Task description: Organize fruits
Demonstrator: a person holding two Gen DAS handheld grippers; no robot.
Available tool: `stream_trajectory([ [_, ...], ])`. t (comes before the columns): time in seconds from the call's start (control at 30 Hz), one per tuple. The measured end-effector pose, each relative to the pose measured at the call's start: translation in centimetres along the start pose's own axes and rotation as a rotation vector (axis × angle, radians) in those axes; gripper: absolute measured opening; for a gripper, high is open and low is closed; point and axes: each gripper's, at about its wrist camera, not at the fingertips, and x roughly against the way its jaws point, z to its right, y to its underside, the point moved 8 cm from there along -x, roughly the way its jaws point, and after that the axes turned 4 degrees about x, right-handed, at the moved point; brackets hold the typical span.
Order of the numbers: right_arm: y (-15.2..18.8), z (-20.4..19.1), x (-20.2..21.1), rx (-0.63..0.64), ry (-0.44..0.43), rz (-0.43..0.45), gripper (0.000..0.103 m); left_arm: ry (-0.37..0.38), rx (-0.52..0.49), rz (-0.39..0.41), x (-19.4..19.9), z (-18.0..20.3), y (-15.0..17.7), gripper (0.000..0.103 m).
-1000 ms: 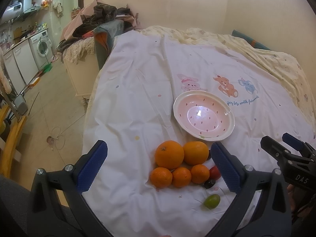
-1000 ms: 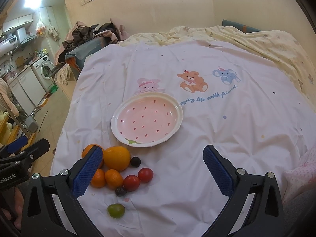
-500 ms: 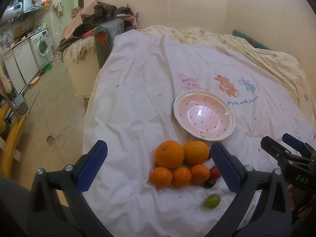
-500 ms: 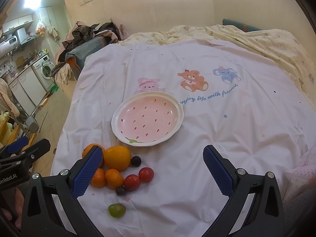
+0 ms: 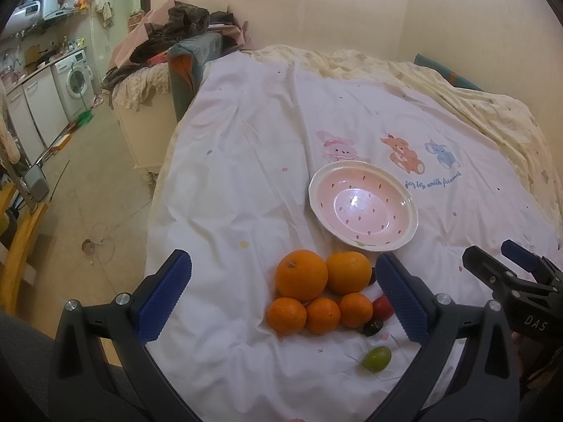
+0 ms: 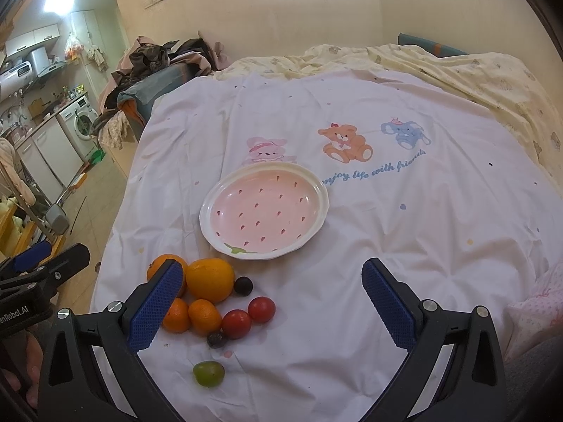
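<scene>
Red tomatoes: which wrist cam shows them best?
Right wrist: both red tomatoes lie in the open beside the oranges. In the left wrist view only one shows, half hidden behind the left tool's finger.

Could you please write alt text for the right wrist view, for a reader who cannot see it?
An open right gripper hovers over a white bedsheet holding an empty pink plate. Nearer, at left, lie oranges, two red tomatoes, dark grapes and a green grape.
</scene>
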Motion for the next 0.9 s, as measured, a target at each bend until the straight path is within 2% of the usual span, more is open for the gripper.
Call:
stream_trajectory([
  [0.53,-0.2,0.3,-0.2,0.001,0.013,-0.019,0.103,-0.016,-0.001,-0.008,-0.1,-0.3,0.0,0.103],
  [0.7,-0.2,1.0,-0.5,-0.019,0.019,-0.036,0.103,-0.071,0.011,-0.025,-0.6,-1.5,-0.3,0.103],
  [0.77,-0.2,1.3,-0.7,-0.037,0.002,-0.058,0.103,-0.089,0.018,-0.047,-1.0,-2.1,-0.4,0.103],
  [0.9,0.0,1.9,-1.7,-0.038,-0.039,-0.159,0.103,-0.11,0.037,-0.104,-1.9,-3.1,-0.4,0.103],
])
